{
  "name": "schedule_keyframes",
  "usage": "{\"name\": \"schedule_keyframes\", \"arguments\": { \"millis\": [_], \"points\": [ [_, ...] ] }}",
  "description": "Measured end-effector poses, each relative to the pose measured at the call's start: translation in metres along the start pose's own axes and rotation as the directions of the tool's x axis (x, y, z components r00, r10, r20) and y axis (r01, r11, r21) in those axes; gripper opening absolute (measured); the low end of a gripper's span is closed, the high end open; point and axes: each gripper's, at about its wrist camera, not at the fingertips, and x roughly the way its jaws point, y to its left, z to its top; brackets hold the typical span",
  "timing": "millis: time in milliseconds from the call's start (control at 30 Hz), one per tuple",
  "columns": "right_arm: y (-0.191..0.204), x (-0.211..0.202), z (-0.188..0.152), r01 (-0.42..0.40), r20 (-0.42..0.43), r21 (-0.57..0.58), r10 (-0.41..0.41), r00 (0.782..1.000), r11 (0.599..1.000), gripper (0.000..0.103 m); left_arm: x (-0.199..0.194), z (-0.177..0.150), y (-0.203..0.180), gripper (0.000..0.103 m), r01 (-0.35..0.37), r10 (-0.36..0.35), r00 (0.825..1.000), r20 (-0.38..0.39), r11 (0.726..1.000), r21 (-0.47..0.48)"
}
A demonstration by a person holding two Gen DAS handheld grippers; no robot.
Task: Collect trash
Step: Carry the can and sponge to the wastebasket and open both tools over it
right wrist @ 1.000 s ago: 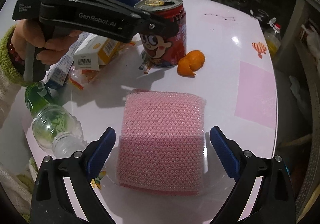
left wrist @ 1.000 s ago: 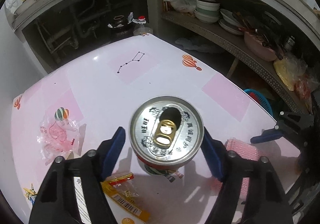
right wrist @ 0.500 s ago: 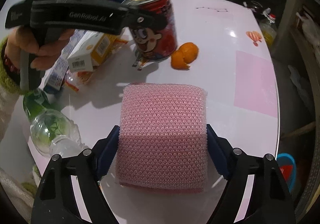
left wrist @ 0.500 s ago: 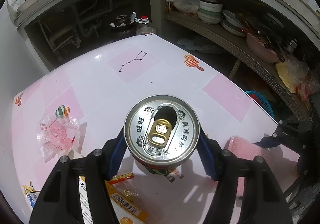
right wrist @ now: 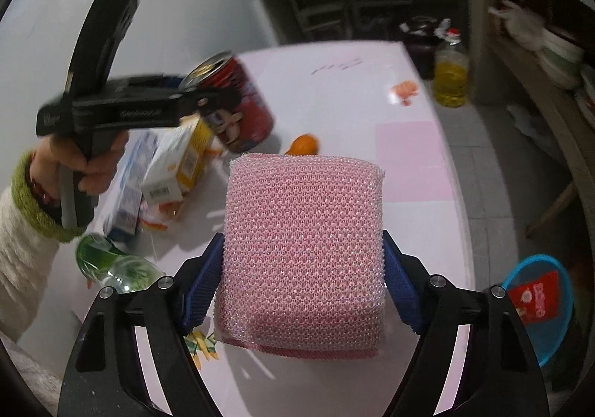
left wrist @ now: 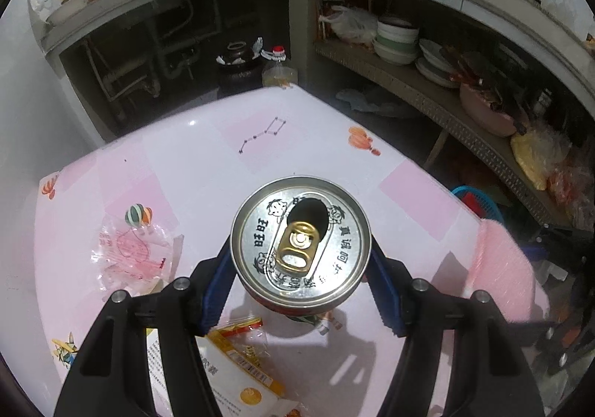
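Note:
My left gripper (left wrist: 299,286) is shut on an opened red drink can (left wrist: 300,243) and holds it above the pink-and-white table (left wrist: 208,171). The can also shows in the right wrist view (right wrist: 238,108), tilted in the air. My right gripper (right wrist: 303,275) is shut on a pink mesh sponge (right wrist: 303,242), lifted off the table. The sponge shows at the right edge of the left wrist view (left wrist: 502,275). A blue bin (right wrist: 539,301) with a red wrapper inside stands on the floor beside the table.
On the table lie a clear plastic wrapper (left wrist: 130,249), yellow and white cartons (right wrist: 174,171), an orange peel (right wrist: 305,145) and a green plastic bottle (right wrist: 115,268). An oil bottle (right wrist: 450,78) stands on the floor. Shelves with dishes (left wrist: 398,41) are to the right.
Both grippers closed on their objects and lifted them: the left raised the can off the table, the right raised the sponge. The right view swung up and right, showing the blue bin.

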Motion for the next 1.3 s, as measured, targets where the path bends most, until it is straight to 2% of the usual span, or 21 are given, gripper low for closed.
{"name": "schedule_keyframes", "arguments": {
  "millis": [267,467,633,933,1067,1233,1300],
  "points": [
    [-0.041,-0.069,-0.024,0.042,0.154,0.181,-0.070,0.986,0.983,0.075,-0.028,0.011,-0.033,0.064,0.025,-0.028,0.999,0.043,0.998,0.060],
    [-0.087,-0.114,-0.065,0.040,0.225,0.364,-0.129,0.966,0.931,0.075,-0.036,0.021,-0.072,0.064,0.090,-0.092,0.996,0.021,0.992,0.092],
    [-0.127,-0.132,-0.108,0.031,0.226,0.508,-0.168,0.959,0.861,0.075,-0.034,0.034,-0.125,0.064,0.170,-0.172,0.985,0.003,0.975,0.145],
    [-0.197,-0.143,-0.177,0.053,0.186,0.719,-0.265,0.946,0.693,0.075,0.001,0.057,-0.240,0.064,0.289,-0.278,0.957,-0.079,0.923,0.252],
    [-0.232,-0.133,-0.196,0.024,0.167,0.797,-0.259,0.951,0.603,0.075,0.038,0.064,-0.291,0.064,0.340,-0.305,0.938,-0.165,0.903,0.262],
    [-0.273,-0.106,-0.212,0.016,0.122,0.860,-0.236,0.964,0.511,0.075,0.095,0.062,-0.335,0.064,0.354,-0.286,0.920,-0.268,0.899,0.257],
    [-0.285,-0.098,-0.215,0.019,0.108,0.874,-0.232,0.967,0.485,0.075,0.120,0.061,-0.348,0.064,0.352,-0.271,0.912,-0.309,0.903,0.247]
  ]
}}
